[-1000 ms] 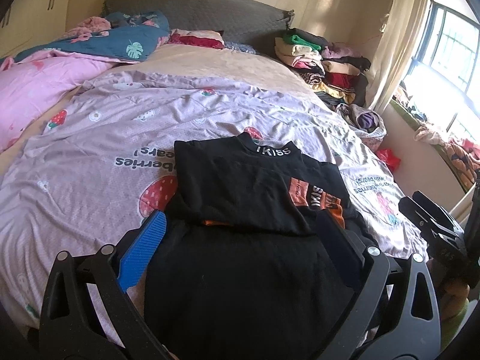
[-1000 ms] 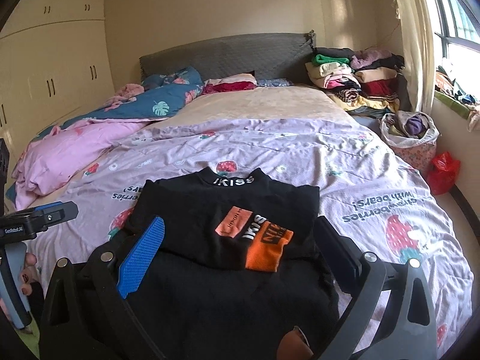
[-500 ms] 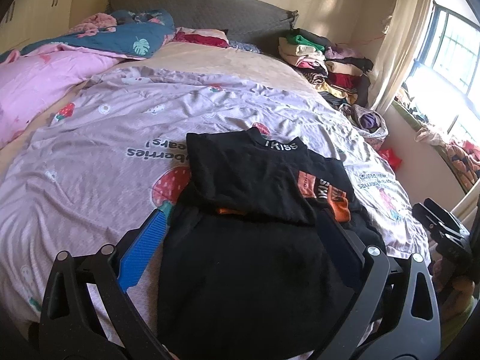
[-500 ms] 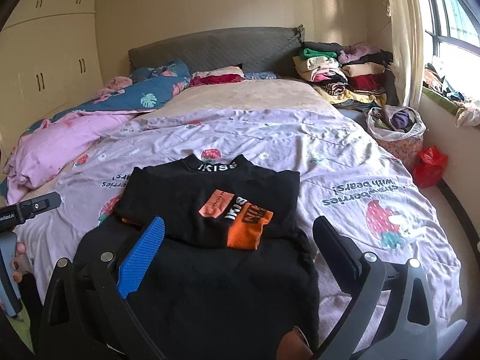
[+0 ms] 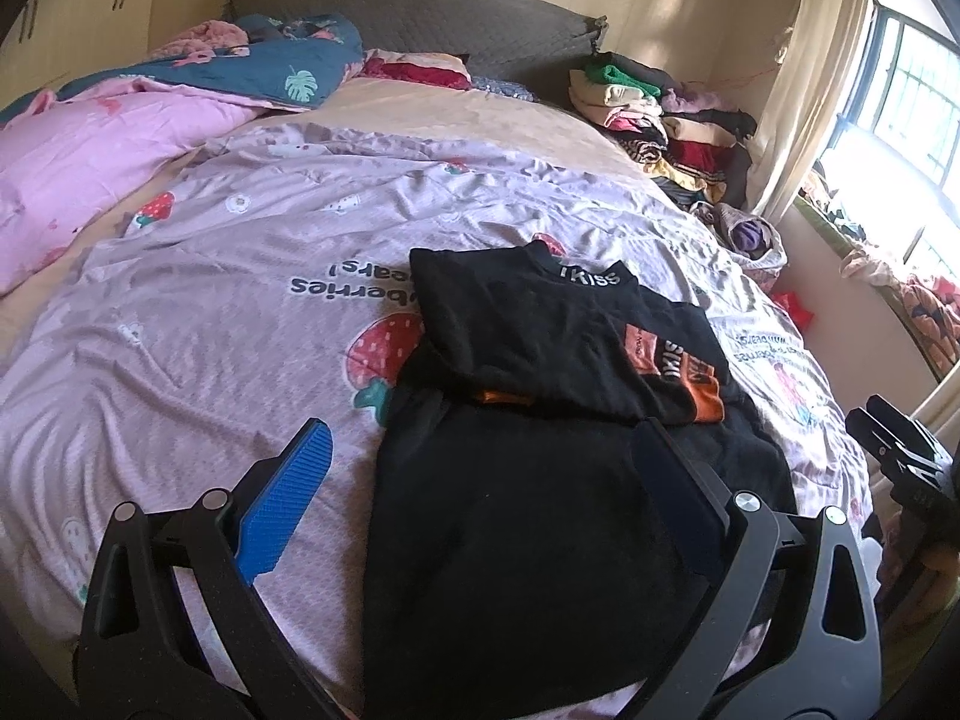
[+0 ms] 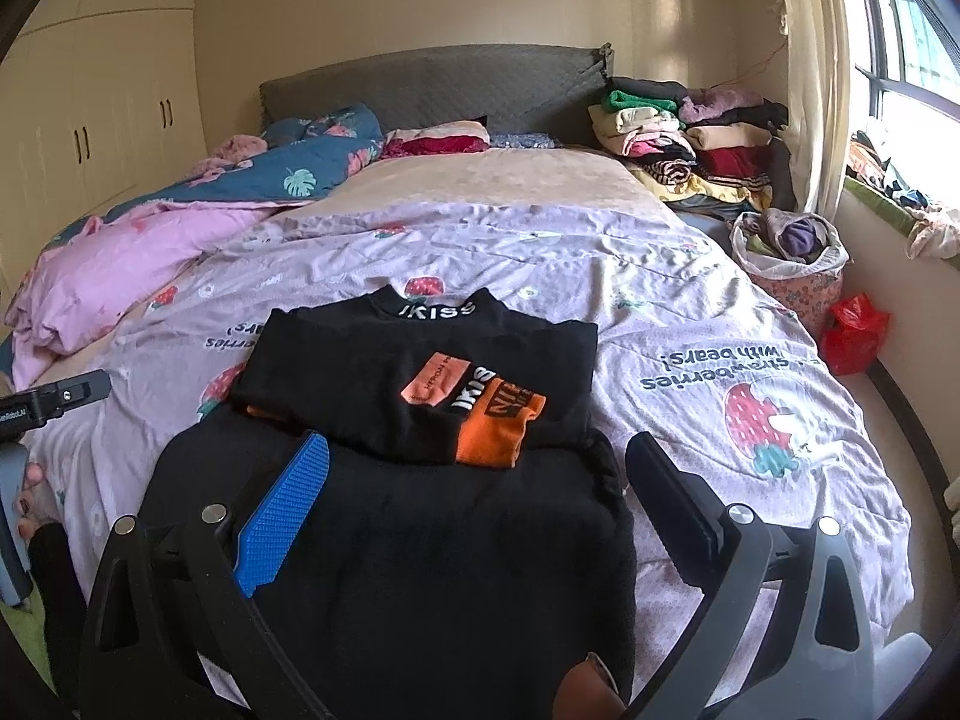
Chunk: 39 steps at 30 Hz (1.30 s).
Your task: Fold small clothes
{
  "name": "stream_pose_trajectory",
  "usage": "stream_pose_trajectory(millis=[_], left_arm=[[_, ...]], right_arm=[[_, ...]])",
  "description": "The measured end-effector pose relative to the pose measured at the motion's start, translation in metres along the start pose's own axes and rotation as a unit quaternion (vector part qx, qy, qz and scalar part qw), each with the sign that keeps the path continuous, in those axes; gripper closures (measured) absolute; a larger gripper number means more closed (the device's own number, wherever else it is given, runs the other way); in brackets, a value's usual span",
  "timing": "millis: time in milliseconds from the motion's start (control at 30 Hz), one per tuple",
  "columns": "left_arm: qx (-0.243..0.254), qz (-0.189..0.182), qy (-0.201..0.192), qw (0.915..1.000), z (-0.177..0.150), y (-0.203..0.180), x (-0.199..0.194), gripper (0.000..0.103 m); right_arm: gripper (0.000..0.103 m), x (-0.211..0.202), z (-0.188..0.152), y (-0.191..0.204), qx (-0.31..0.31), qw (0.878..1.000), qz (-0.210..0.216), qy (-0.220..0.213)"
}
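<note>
Left gripper (image 5: 480, 468): fingers (image 5: 288, 498) spread wide, gripping nothing, hovering over near edge of the black garment. One finger has a blue ribbed pad, the other looks dark. Right gripper (image 6: 477, 474): same build, fingers (image 6: 282, 510) spread apart and empty, w/ blue textured pad on one side, black on the other.

Black sweater (image 6: 420, 384) lies folded on the bed, collar away from cameras, white "IKISS" lettering on the neck band; an orange cuff w/ black letters (partly readable, "NI…") and a salmon patch w/ small print too tiny to read sit on top. It rests on a 2nd black garment (image 6: 408, 552), fuzzy knit, spread flat toward the bed's near edge.

Under both: lilac bedspread (image 5: 210, 312), fine dotted weave, strawberry prints, text upside down to camera, "strawberries with bears!". Beyond it a beige sheet (image 6: 492, 186), pink quilt (image 5: 78, 162), blue leaf-print quilt (image 6: 312, 162), grey padded headboard (image 6: 432, 84).

By the window side: stack of folded clothes (image 6: 684, 132), a bag of clothes (image 6: 792, 258), red plastic bag (image 6: 852, 330), cream curtain (image 5: 792, 78). Cream wardrobe (image 6: 102, 72) on the far wall. Person's fingers (image 6: 27, 480) w/ dark nail polish show at right-wrist view's edge.
</note>
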<state>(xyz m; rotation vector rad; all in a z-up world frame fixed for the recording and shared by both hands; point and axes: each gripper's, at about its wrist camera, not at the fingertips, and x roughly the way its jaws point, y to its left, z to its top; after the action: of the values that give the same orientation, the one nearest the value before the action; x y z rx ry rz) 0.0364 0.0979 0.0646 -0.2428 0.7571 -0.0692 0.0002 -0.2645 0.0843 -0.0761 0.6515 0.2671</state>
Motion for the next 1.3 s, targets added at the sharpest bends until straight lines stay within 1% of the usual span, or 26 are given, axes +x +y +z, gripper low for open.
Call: stream_pose_trajectory(millis=[267, 467, 633, 1067, 1167, 1300], left_arm=[[0.004, 0.014, 0.009, 0.9999, -0.015, 0.012, -0.003, 0.009], [0.012, 0.024, 0.025, 0.9993, -0.03, 0.017, 0.0, 0.009], [0.024, 0.032, 0.04, 0.9984, -0.043, 0.02, 0.005, 0.009], [0.034, 0.052, 0.081, 0.9948, -0.072, 0.03, 0.019, 0.009], [0.035, 0.052, 0.093, 0.9937, -0.079, 0.032, 0.023, 0.01], [0.022, 0.028, 0.104, 0.994, -0.088, 0.038, 0.026, 0.01]], right_arm=[[0.004, 0.003, -0.013, 0.006, -0.009, 1.0, 0.0, 0.019], [0.004, 0.006, -0.028, 0.006, -0.015, 0.999, -0.002, 0.037], [0.004, 0.011, -0.042, 0.0, -0.014, 0.998, -0.005, 0.054], [0.004, 0.021, -0.083, -0.022, -0.007, 0.994, -0.024, 0.102], [0.004, 0.022, -0.091, -0.025, -0.006, 0.993, -0.025, 0.111], [0.004, 0.022, -0.099, -0.028, -0.006, 0.993, -0.027, 0.118]])
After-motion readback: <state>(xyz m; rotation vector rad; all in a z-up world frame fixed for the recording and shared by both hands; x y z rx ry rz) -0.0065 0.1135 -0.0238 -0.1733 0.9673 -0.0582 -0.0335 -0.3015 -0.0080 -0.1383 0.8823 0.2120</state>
